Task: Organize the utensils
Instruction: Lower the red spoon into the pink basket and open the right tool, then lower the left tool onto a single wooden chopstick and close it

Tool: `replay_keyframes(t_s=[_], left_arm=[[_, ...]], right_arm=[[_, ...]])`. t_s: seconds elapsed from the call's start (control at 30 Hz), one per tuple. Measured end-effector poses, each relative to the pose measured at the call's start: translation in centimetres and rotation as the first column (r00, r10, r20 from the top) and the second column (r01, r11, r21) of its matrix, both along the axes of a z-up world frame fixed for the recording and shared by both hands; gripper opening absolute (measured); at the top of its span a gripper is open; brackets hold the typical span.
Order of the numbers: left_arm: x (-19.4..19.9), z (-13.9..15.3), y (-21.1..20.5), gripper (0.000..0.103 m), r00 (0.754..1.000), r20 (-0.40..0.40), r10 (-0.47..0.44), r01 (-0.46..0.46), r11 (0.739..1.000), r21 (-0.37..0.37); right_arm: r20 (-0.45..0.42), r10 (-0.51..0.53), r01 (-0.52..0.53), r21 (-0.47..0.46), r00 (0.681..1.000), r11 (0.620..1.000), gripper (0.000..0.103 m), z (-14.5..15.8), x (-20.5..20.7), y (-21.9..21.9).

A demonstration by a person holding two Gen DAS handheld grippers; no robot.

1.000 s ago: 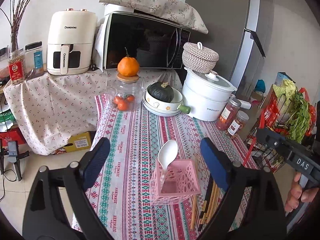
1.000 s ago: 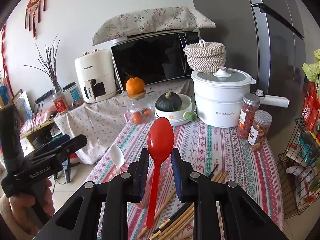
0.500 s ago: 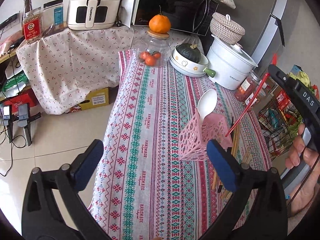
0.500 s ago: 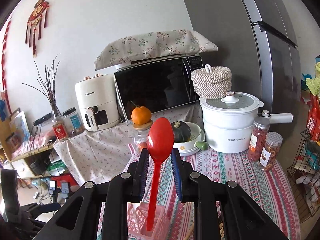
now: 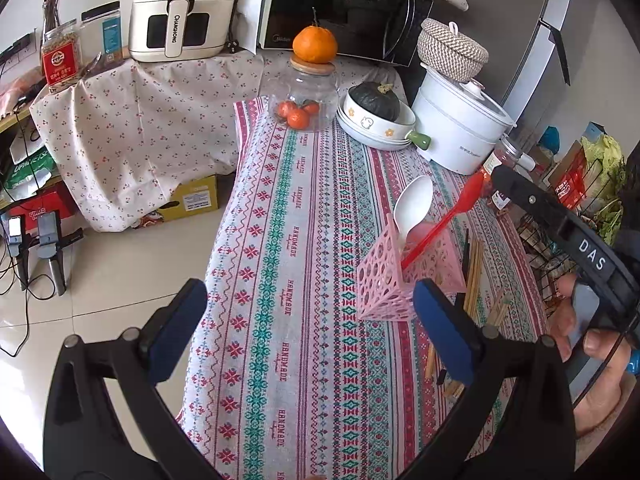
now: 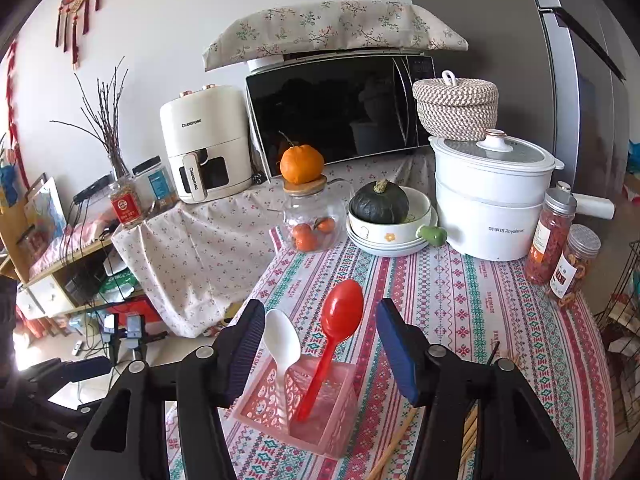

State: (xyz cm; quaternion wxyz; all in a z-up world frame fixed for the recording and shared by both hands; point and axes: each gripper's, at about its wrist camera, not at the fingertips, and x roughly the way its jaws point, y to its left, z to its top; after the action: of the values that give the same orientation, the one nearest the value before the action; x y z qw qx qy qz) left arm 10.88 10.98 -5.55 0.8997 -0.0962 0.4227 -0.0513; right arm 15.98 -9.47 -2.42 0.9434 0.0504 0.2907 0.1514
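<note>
A pink perforated basket (image 6: 304, 412) (image 5: 404, 276) stands on the patterned tablecloth. A white spoon (image 6: 282, 344) (image 5: 412, 208) and a red spoon (image 6: 334, 328) (image 5: 444, 224) lean inside it, bowls up. My right gripper (image 6: 320, 354) hangs just above the basket, its jaws opening; the red spoon stands free between them, touching neither pad. My left gripper (image 5: 310, 328) is wide open over the tablecloth, just left of the basket, holding nothing. Wooden and dark chopsticks (image 5: 472, 276) (image 6: 400, 448) lie on the cloth to the right of the basket.
Behind stand a glass jar (image 5: 306, 100) with an orange on its lid, a bowl with a dark squash (image 5: 376, 114), a white cooker pot (image 5: 460, 128) and spice jars (image 6: 560, 240). A wire rack (image 5: 560, 240) is right of the table. A hand (image 5: 592, 344) grips the right tool.
The right gripper carried the red spoon down into the pink basket and spread its jaws off it. The left gripper tilted down and came in beside the basket.
</note>
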Motion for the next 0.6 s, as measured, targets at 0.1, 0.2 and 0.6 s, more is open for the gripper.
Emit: replay_keyframes(t_s=[0.1,0.2,0.6], left_arm=[[-0.2,0.0,-0.7,0.102,1.000,-0.001,-0.009,0.009,1.000,-0.004],[-0.5,-0.1,-1.7,0.102,1.000,-0.005,-0.025,0.025,1.000,0.003],[-2.0,-0.6,-8.2,0.102,0.986,-0.035,-0.162,0.164,0.984,0.066]], right_arm=[[-0.019,-0.013,0.013,0.022,1.000,1.000,0.076,0.9,-0.7,-1.5],[-0.037,-0.057,0.058,0.028,0.998,0.998,0.087,1.4,-1.7,-3.5],[-0.215,-0.296,0.284,-0.084,0.931,0.955,0.101,-0.5,-4.9,-12.8]])
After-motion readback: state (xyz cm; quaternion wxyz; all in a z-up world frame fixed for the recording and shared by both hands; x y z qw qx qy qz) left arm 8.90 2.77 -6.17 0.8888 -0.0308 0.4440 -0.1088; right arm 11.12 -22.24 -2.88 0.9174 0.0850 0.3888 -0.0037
